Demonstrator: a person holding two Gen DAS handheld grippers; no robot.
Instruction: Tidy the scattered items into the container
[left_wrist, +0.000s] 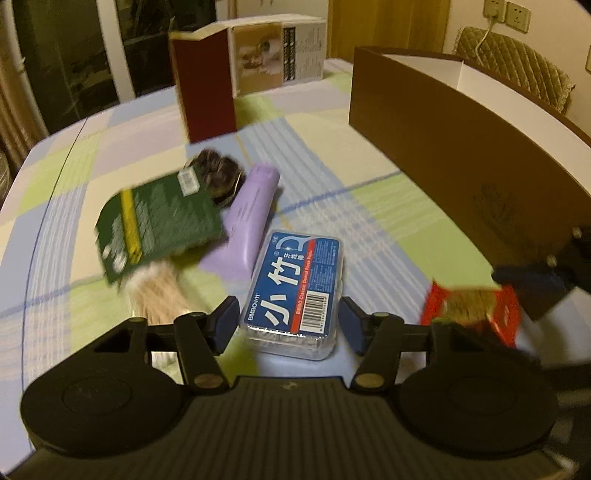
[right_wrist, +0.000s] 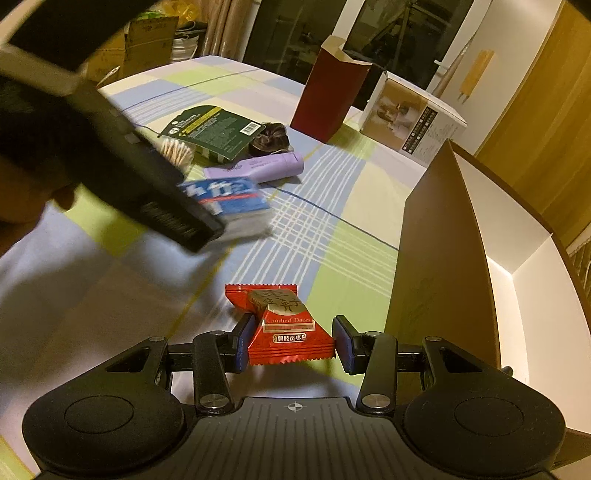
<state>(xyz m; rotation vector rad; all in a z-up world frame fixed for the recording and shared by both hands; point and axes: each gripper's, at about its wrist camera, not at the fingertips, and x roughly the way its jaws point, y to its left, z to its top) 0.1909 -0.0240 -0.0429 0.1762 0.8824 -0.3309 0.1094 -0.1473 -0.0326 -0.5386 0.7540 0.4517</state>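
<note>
My left gripper (left_wrist: 288, 325) straddles the blue floss-pick box (left_wrist: 295, 288) lying on the checked tablecloth (left_wrist: 369, 206), jaws apart, pads clear of its sides. My right gripper (right_wrist: 291, 341) is clamped on the red candy packet (right_wrist: 282, 325), just beside the brown container (right_wrist: 436, 258). Purple tube (left_wrist: 247, 218), green card (left_wrist: 159, 221) and cotton swabs (left_wrist: 159, 291) lie beyond.

Red candy packet (right_wrist: 282, 326) (upright) beside brown box (right_wrist: 436, 258).
</note>
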